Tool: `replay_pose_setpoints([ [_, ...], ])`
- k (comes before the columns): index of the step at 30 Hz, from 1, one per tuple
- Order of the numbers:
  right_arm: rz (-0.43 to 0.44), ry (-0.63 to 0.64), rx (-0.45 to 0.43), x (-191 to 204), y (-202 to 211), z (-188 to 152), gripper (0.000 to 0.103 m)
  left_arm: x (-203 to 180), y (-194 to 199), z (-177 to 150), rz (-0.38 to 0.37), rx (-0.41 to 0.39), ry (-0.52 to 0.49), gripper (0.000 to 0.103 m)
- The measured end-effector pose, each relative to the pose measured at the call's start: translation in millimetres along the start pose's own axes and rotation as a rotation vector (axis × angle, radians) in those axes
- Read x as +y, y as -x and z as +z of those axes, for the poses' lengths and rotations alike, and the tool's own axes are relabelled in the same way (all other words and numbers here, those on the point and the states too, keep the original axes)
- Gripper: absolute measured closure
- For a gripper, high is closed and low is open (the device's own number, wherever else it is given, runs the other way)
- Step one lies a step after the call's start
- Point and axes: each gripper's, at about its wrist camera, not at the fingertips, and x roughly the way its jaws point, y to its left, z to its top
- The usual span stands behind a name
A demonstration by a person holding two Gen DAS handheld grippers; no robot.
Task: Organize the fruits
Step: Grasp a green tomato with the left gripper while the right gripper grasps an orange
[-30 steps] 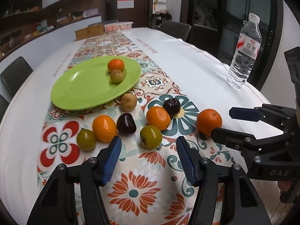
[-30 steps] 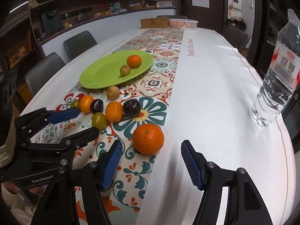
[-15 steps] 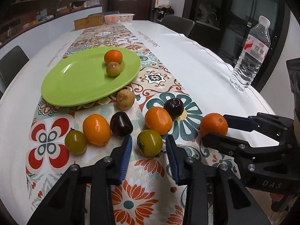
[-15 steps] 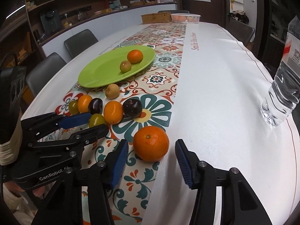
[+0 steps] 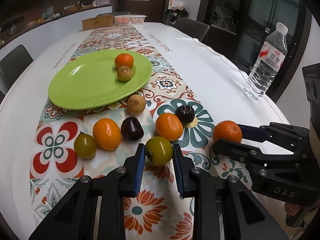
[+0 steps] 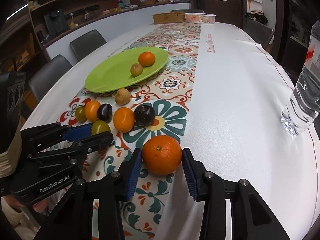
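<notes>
A green plate (image 5: pixel 84 88) holds an orange fruit (image 5: pixel 124 60) and a small brown-green fruit (image 5: pixel 124 73). Several loose fruits lie on the patterned runner in front of it. My left gripper (image 5: pixel 159 156) is shut on a yellow-green fruit (image 5: pixel 159 150) resting on the runner. My right gripper (image 6: pixel 162 163) is shut on a large orange (image 6: pixel 162 154) at the runner's right edge. The plate also shows in the right wrist view (image 6: pixel 112 76). Each gripper shows in the other's view, the right one (image 5: pixel 226 138) and the left one (image 6: pixel 100 131).
Loose on the runner are a tan fruit (image 5: pixel 136 104), two dark plums (image 5: pixel 132 128) (image 5: pixel 185 114), two orange fruits (image 5: pixel 107 133) (image 5: pixel 169 127) and a green fruit (image 5: pixel 85 146). A water bottle (image 5: pixel 266 64) stands at the right. A basket (image 5: pixel 130 19) and box (image 5: pixel 98 22) sit at the far end.
Both grippers moved forward and closed: the left one onto the yellow-green fruit, the right one onto the large orange.
</notes>
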Motion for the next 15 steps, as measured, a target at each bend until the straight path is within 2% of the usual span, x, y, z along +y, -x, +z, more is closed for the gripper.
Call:
replay_pose_setpoints([
  [15, 0.027, 0.054, -0.079, 28.2, 37.9, 8.5, 0.061, 4.0, 50.6, -3.1, 0.019, -0.095, 0.022, 0.076],
])
